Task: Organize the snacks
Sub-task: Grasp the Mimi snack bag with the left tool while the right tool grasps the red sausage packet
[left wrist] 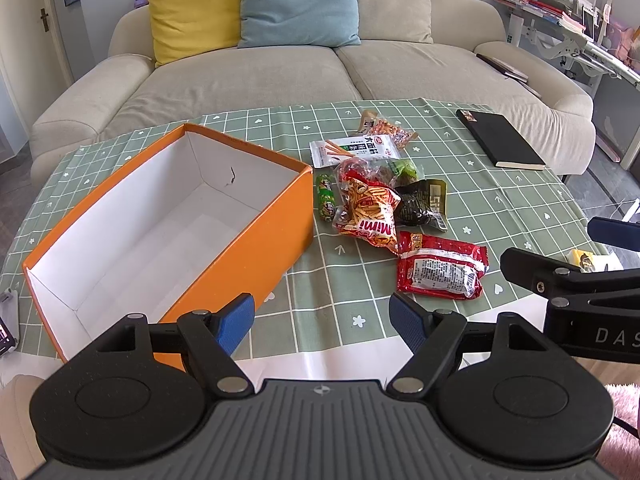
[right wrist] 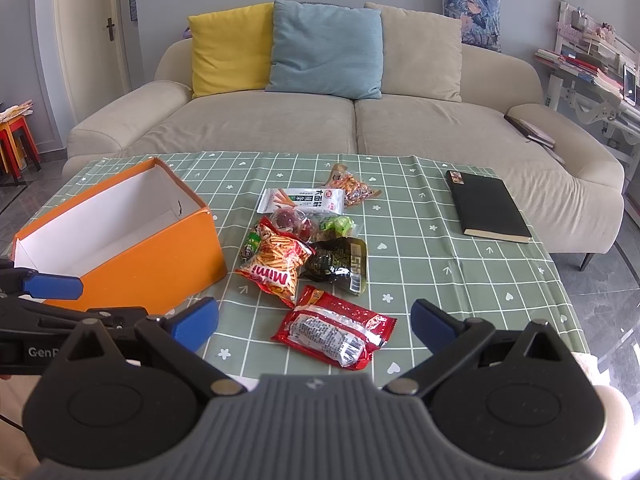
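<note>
An empty orange box (left wrist: 276, 224) (right wrist: 160, 248) with a white inside stands on the left of the green checked tablecloth (left wrist: 500, 200) (right wrist: 440, 280). Right of it lies a pile of snack packets: a red packet (left wrist: 442, 270) (right wrist: 336, 330) nearest, an orange Mimi bag (left wrist: 370, 212) (right wrist: 276, 266), a dark packet (left wrist: 422, 202) (right wrist: 340, 266), a white packet (left wrist: 354, 150) (right wrist: 302, 200). My left gripper (left wrist: 322, 320) is open and empty, at the table's near edge beside the box. My right gripper (right wrist: 316, 320) is open and empty, just short of the red packet.
A black notebook (left wrist: 500, 138) (right wrist: 488, 210) lies at the table's far right. A beige sofa (left wrist: 280, 76) (right wrist: 360, 120) with yellow and blue cushions stands behind the table. A desk with clutter (left wrist: 580, 28) is at the far right.
</note>
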`<state>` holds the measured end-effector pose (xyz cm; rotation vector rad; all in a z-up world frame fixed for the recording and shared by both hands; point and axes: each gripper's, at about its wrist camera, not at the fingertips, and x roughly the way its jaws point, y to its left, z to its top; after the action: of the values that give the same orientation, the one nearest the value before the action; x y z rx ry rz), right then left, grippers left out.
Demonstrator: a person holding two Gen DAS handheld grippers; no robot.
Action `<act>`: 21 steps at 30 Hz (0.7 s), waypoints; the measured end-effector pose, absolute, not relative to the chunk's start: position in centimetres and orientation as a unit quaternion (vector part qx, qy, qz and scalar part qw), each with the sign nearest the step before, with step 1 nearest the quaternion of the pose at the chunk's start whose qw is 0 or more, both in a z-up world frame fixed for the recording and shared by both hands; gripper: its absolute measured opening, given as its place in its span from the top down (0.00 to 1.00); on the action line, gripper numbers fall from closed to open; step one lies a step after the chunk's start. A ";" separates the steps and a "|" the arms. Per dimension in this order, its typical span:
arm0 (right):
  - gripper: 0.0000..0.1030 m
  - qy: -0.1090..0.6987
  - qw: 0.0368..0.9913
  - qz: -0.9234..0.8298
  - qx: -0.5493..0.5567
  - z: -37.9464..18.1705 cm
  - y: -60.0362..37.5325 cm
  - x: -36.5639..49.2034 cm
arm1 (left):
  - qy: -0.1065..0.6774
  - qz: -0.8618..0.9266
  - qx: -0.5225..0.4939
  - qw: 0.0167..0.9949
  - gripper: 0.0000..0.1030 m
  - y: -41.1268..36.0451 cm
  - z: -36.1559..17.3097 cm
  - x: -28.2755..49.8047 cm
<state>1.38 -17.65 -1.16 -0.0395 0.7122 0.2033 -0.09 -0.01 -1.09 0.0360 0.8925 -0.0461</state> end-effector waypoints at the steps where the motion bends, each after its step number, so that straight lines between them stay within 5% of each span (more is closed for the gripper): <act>1: 0.04 0.349 0.932 0.100 -0.019 -1.2 -17.6 1.4 | 0.433 -0.023 0.017 0.901 0.13 0.0 -1.1 -0.1; 5: 0.04 0.355 0.929 0.104 -0.012 -1.4 -17.8 1.7 | 0.442 -0.045 -0.001 0.896 0.16 0.3 -1.4 0.1; 7: 0.04 0.360 0.927 0.105 -0.010 -1.7 -18.1 2.0 | 0.446 -0.068 -0.020 0.892 0.34 0.5 -1.6 0.2; 10: 0.17 0.365 0.925 0.105 -0.022 -2.3 -18.2 2.5 | 0.458 -0.108 -0.037 0.882 0.42 0.5 -2.3 0.6; 16: 0.24 0.392 0.913 0.106 -0.039 -4.8 -18.8 4.3 | 0.467 -0.140 -0.027 0.873 0.44 0.0 -3.7 2.7; 21: 0.18 0.400 0.910 0.103 -0.039 -7.0 -19.7 6.3 | 0.450 -0.145 -0.028 0.881 0.34 -0.3 -4.6 5.6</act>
<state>6.28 -19.75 -7.01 -0.0809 0.8244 0.2132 5.65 -0.25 -4.57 -0.0587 0.9382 -0.3017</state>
